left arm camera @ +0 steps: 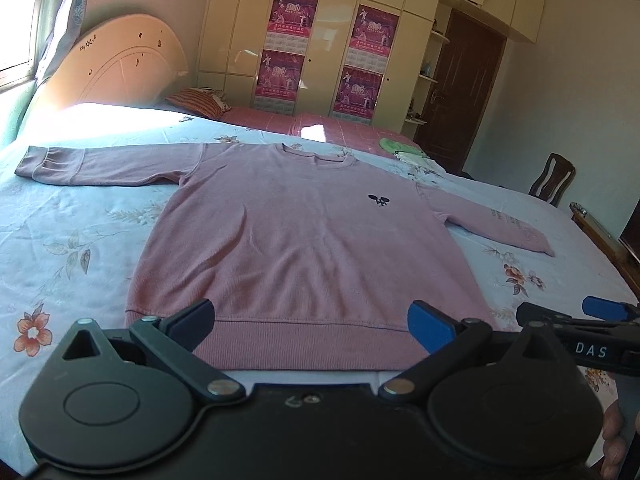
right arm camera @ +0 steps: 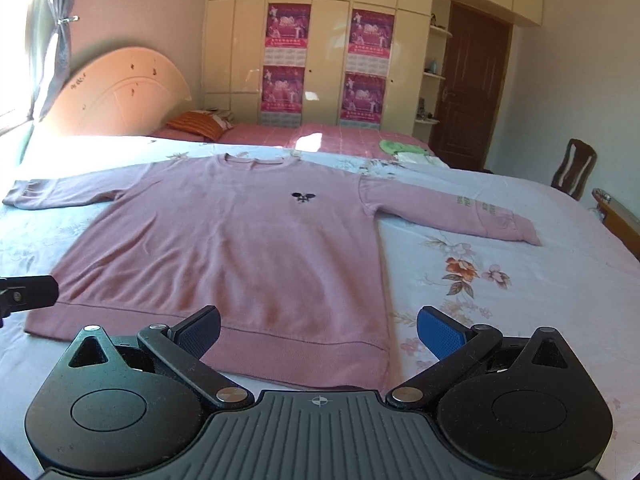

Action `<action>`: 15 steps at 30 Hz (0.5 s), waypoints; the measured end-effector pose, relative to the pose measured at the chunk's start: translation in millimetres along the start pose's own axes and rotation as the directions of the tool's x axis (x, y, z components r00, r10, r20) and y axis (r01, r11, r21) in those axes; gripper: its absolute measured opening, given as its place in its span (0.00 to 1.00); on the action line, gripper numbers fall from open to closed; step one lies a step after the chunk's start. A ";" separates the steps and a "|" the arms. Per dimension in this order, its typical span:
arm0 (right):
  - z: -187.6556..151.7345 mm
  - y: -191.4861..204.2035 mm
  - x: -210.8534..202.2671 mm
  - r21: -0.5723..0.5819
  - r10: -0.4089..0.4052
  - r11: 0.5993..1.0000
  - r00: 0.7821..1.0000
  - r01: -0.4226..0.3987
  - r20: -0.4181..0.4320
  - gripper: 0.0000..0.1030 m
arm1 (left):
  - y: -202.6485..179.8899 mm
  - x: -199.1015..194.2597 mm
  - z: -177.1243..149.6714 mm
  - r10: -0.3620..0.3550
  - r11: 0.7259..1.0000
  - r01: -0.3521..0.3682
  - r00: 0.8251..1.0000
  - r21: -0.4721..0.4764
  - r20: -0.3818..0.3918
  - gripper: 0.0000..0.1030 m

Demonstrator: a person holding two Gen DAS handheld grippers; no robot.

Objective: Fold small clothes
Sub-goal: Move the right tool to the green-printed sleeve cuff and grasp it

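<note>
A pink long-sleeved sweater (left arm camera: pixel 304 240) (right arm camera: pixel 240 248) lies flat and face up on the bed, both sleeves spread out, with a small dark emblem on the chest. Its ribbed hem faces me. My left gripper (left arm camera: pixel 310 326) hangs open just above the middle of the hem, nothing between its fingers. My right gripper (right arm camera: pixel 318 334) is open too, over the hem's right corner. In the left wrist view the right gripper's fingers (left arm camera: pixel 600 308) show at the right edge. The left gripper's finger (right arm camera: pixel 28 290) shows at the left edge of the right wrist view.
The bed carries a pale blue floral sheet (left arm camera: pixel 72 248) (right arm camera: pixel 500 280). Green and white folded cloths (right arm camera: pixel 404 152) lie at its far side, a striped pillow (right arm camera: pixel 200 122) near the headboard. A wooden chair (right arm camera: pixel 574 168) and bed frame edge stand at the right.
</note>
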State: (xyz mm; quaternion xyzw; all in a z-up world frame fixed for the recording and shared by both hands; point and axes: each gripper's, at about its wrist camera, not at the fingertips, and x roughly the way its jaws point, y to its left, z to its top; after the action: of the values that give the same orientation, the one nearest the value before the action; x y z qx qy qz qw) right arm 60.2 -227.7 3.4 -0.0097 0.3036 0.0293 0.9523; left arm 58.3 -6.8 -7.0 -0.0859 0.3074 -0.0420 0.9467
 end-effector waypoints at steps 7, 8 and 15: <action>29.8 -48.7 32.9 0.122 -0.006 0.993 0.999 0.001 0.043 1.00 | -2.8 48.4 25.2 -0.029 0.999 0.029 0.999 -0.015 -0.015 1.00; 34.2 -53.7 38.8 0.125 -0.013 0.992 0.999 0.007 0.044 1.00 | -3.3 56.1 29.9 -0.015 1.000 0.015 1.000 -0.020 -0.018 0.99; 58.9 -83.9 83.9 0.137 -0.043 0.990 0.999 0.039 0.029 1.00 | -17.9 111.5 63.4 0.041 0.998 -0.040 0.999 0.044 -0.011 0.94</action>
State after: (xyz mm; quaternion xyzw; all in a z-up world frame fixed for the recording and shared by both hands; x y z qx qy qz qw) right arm 167.7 -305.2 2.9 0.0495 0.2896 -0.0110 0.9558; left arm 185.2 -30.5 -17.3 -0.0587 0.3139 -0.0300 0.9472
